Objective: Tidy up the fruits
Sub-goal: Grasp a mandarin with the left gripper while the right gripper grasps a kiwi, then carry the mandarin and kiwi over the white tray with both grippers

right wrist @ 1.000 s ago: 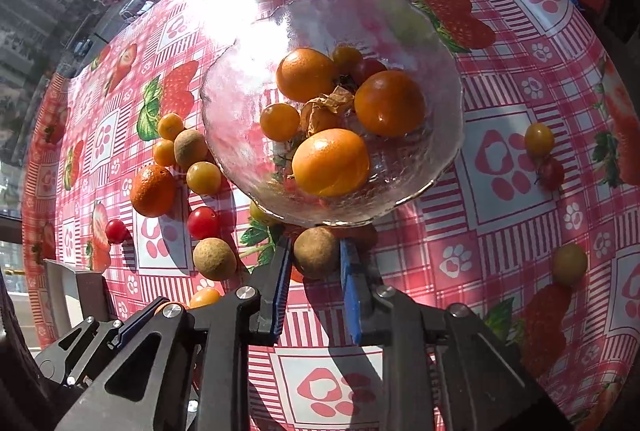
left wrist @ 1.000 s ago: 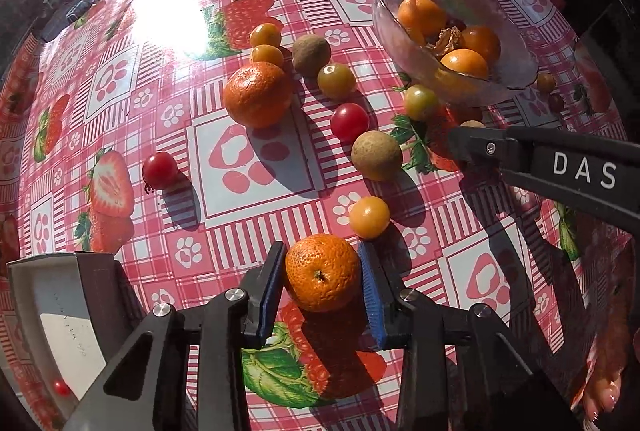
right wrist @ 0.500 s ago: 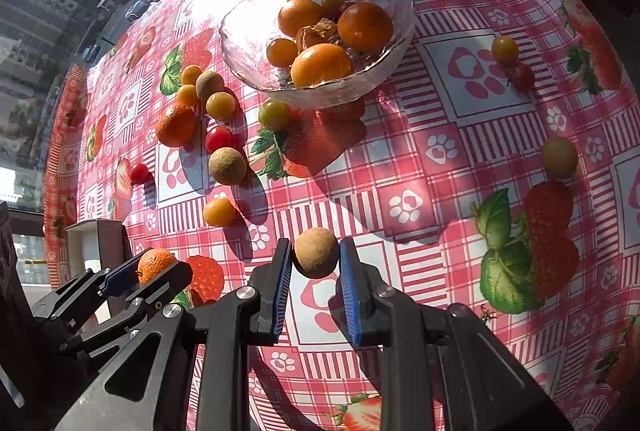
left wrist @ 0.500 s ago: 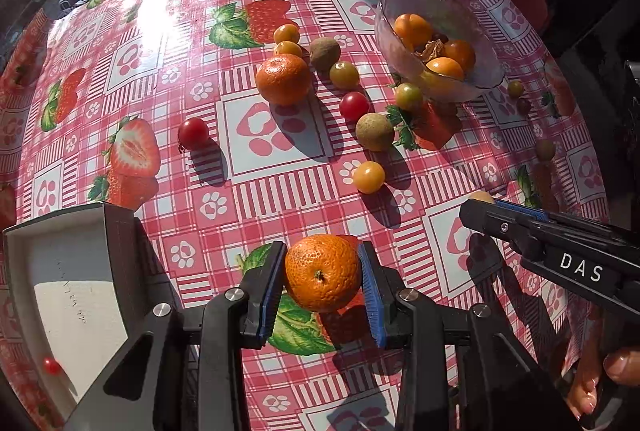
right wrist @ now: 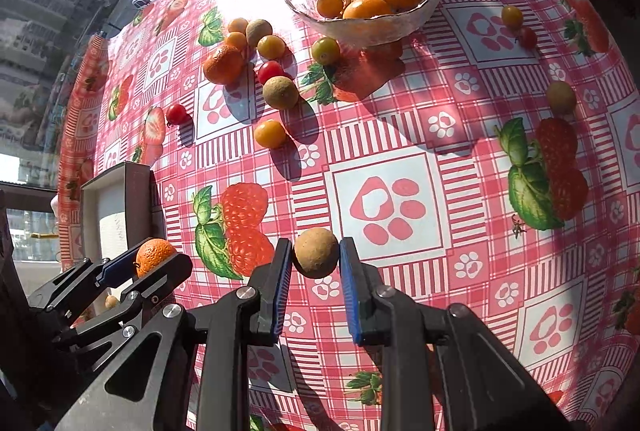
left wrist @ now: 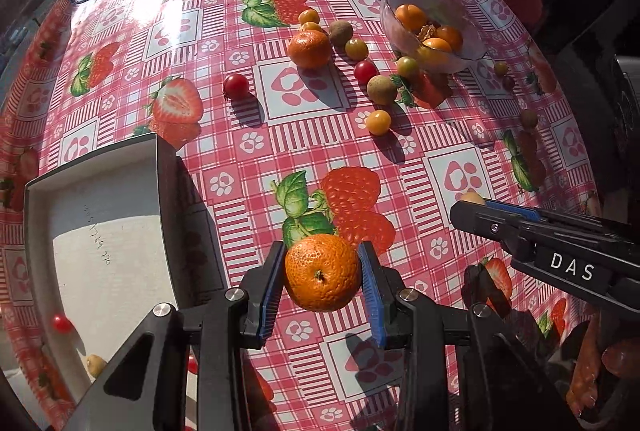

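My left tool (left wrist: pixel 322 273) pinches a mandarin (left wrist: pixel 322 273) above the table (left wrist: pixel 400 159), the white tray (left wrist: pixel 100 199) just to its left; my right tool (right wrist: pixel 316 253), farther from the tray, pinches a brown longan (right wrist: pixel 316 253).

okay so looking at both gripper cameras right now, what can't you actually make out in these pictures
- White tray: in the left wrist view its near part is hidden by the left gripper holding the mandarin; only a red and a yellowish fruit show inside.
- Glass bowl: lower fruits are hidden under the orange ones in both views.
- Brown fruit in the right gripper: the left wrist view shows only a sliver.
- Table's far part: washed out by sun glare.
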### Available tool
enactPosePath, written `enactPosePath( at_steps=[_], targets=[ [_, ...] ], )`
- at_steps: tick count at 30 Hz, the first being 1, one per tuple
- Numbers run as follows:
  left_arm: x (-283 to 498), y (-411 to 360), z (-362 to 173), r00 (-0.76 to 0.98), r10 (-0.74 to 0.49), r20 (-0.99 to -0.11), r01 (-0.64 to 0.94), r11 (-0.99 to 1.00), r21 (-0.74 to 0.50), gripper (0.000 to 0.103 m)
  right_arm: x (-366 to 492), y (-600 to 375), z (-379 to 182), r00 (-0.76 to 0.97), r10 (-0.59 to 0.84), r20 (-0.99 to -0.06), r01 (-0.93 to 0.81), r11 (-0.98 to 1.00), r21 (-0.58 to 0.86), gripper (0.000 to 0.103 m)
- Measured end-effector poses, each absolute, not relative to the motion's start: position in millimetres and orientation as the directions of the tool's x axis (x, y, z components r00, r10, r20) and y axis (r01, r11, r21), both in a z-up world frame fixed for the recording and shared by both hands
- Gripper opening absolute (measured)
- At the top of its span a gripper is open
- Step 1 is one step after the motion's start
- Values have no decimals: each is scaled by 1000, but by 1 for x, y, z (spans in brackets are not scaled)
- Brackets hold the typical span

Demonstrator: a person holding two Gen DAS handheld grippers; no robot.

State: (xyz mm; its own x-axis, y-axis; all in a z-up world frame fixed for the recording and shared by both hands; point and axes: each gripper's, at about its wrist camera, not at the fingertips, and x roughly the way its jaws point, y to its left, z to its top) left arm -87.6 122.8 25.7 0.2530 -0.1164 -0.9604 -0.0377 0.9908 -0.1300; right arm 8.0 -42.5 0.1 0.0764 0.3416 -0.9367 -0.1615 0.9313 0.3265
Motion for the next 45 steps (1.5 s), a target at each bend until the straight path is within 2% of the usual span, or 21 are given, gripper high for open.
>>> enactPosePath(
  at_steps=[35,45],
  targets=[
    [-201,246,53,289,-23,-957,-206,975,-86,38,-79,96,50,8,322,-947,-418,861,289,26],
    [-212,278,49,321,-26,-947,-268,956,-117,38,-88,137,55,-16,274,-962,-496,833,245,26]
  ],
)
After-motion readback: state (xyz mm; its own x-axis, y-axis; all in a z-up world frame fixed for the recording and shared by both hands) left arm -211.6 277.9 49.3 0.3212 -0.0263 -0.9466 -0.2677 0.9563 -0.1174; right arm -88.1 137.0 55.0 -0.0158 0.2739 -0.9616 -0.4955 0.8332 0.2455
